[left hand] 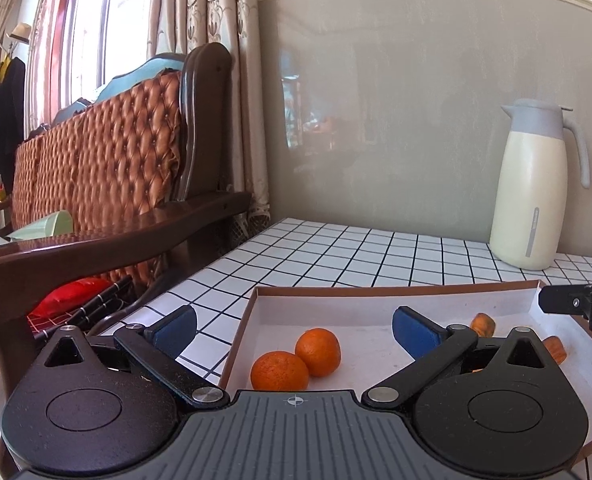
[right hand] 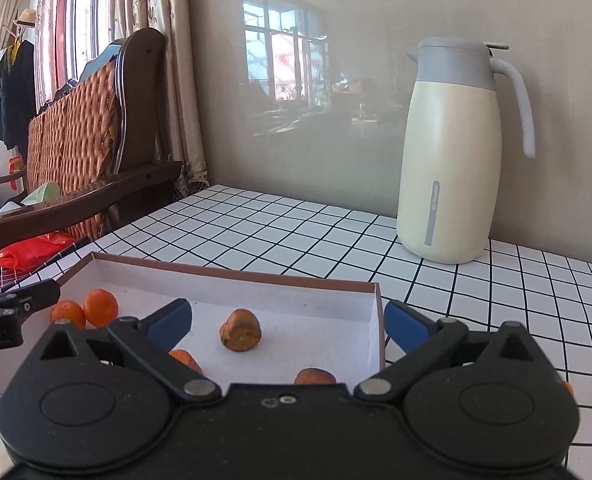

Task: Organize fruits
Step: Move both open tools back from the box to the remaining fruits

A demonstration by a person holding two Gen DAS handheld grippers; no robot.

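Oranges (left hand: 296, 358) sit together at the left end of the box (left hand: 376, 289), brown pieces (right hand: 240, 330) toward its right. Left gripper (left hand: 293, 326) and right gripper (right hand: 287, 322) hang released, empty, above it. Next, probably, fetching strays lying on the counter (right hand: 476, 320) right of the box.

The left claw (left hand: 293, 330) is held wide open above the near edge of a shallow cardboard tray (left hand: 336, 289), with nothing pressed between its blue pads (left hand: 414, 332). Two tangerines (left hand: 298, 360) are seen lying in the tray, touching each other, between the spread fingers. Two brownish-orange fruit pieces (left hand: 484, 324) are partly hidden behind the right finger. The tray is set on a white grid-patterned table (left hand: 336, 252). A cream thermos jug (left hand: 534, 184) stands at the far right by the wall. The tip of the right claw (left hand: 576, 300) is seen at the right edge.
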